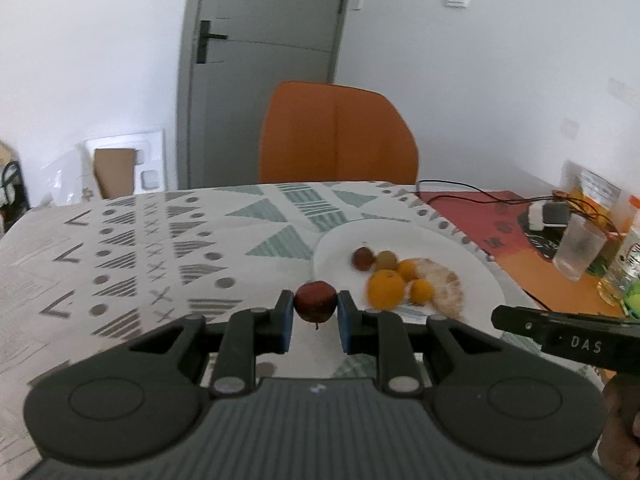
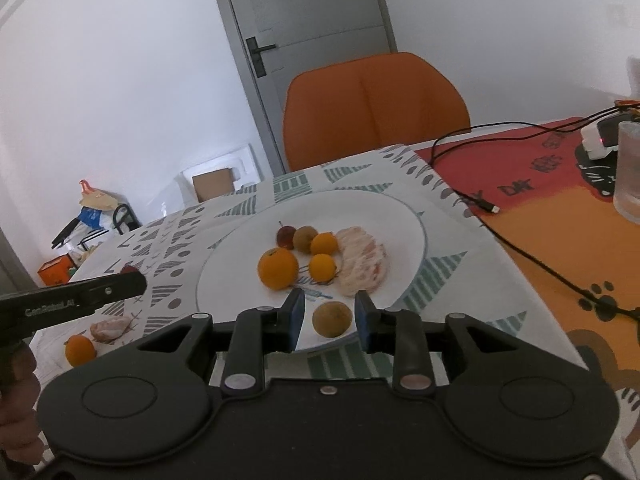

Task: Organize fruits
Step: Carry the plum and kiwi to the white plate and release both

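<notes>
My left gripper [image 1: 315,309] is shut on a small dark red apple [image 1: 315,301] and holds it above the tablecloth, just left of the white plate [image 1: 472,264]. The plate holds a red fruit [image 1: 363,258], a brown fruit [image 1: 386,259], several oranges [image 1: 386,288] and peeled pomelo [image 1: 444,284]. My right gripper [image 2: 329,312] is open, its jaws apart around a brown round fruit [image 2: 332,319] lying on the plate's near rim [image 2: 416,240]. An orange [image 2: 80,350] and a pomelo piece [image 2: 110,329] lie on the cloth at the left.
An orange chair [image 1: 336,136] stands behind the table. At the right lie a black cable [image 2: 528,256], a glass [image 1: 578,246], a charger [image 1: 548,214] and bottles [image 1: 624,264] on a red and orange mat. The left gripper's side shows in the right wrist view [image 2: 80,296].
</notes>
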`<state>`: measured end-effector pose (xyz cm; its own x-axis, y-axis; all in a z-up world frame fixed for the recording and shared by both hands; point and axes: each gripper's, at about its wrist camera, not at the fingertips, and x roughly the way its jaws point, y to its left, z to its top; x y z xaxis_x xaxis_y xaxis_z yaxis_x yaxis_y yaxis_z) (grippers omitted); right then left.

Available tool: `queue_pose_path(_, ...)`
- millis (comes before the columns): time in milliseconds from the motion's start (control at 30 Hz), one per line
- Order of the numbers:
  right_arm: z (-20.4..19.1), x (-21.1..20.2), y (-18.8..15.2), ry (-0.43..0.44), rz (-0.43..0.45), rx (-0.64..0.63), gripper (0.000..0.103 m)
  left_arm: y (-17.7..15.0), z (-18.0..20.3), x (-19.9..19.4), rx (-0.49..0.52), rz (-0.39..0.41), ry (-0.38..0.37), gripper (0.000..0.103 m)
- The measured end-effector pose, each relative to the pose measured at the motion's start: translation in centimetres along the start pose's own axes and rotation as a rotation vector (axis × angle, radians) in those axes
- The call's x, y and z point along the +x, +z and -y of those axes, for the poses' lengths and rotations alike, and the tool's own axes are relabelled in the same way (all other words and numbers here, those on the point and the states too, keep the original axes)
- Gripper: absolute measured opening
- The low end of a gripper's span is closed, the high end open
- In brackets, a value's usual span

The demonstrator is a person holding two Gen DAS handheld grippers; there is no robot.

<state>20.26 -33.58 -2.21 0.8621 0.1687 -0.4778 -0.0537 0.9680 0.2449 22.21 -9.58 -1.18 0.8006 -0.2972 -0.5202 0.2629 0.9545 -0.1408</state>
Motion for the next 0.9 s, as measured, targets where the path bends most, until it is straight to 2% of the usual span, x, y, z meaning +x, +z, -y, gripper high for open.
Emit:
queue_pose_path(533, 0.5, -0.8, -0.1, -0.036, 0.007, 0.003, 0.029, 1.0, 3.1, 2.2, 0.052, -0.012, -0.091, 0.022)
queue_pose_path(700, 0.5, -0.8, -0.2, -0.035, 0.006, 0.006, 0.031, 1.1, 2.6, 1.5, 0.035, -0.006, -0.068, 0.027)
queue_pose_path(767, 0.4, -0.8, -0.3, -0.031, 0.005, 0.006, 0.033, 1.1, 2.0, 1.2, 0.026, -0.012, -0.047, 0.033)
queue_pose_path(833, 0.2, -0.9, -0.3, -0.025, 0.006, 0.004, 0.035, 0.9, 1.3, 0.7, 0.022, -0.002, -0.010, 0.054)
queue_pose_path(900, 0.0, -0.9, -0.4, -0.021, 0.007, 0.002, 0.039, 0.8, 0.7, 0.0, 0.018, 0.017, 0.027, 0.067)
